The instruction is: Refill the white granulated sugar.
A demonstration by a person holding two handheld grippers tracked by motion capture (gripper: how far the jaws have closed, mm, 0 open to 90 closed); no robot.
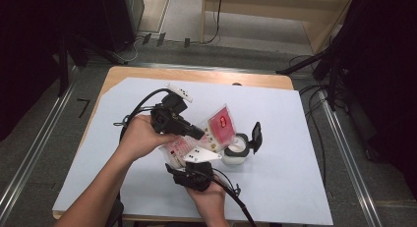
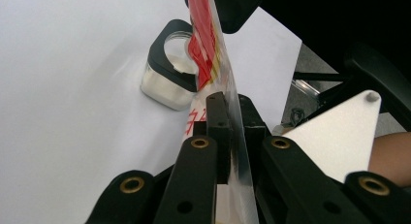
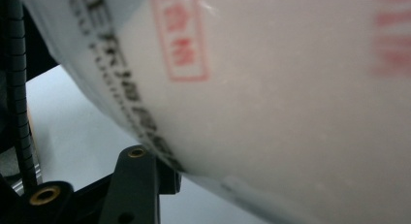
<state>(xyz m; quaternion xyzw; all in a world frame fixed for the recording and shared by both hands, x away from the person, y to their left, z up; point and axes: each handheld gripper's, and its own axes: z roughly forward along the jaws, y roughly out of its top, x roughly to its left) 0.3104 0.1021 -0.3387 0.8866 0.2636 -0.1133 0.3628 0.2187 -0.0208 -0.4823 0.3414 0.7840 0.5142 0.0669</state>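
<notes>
Clear plastic pouch with red print and white powder inside (image 1: 216,131) hangs tilted over the open square clear jar with the black flip-lid collar (image 1: 237,151), its lower corner just above the jar's mouth; the left gripper (image 2: 228,122) is clamped on the pouch's edge, while the right gripper (image 1: 194,163) sits under the bag, and I cannot tell whether its jaws are closed on it. Pouring well, I judge, means keeping the spout corner over the opening and tipping slowly so the powder does not spill. White sheet (image 1: 295,153) covers the wooden table (image 1: 196,75), with grey floor and black stands around it.
</notes>
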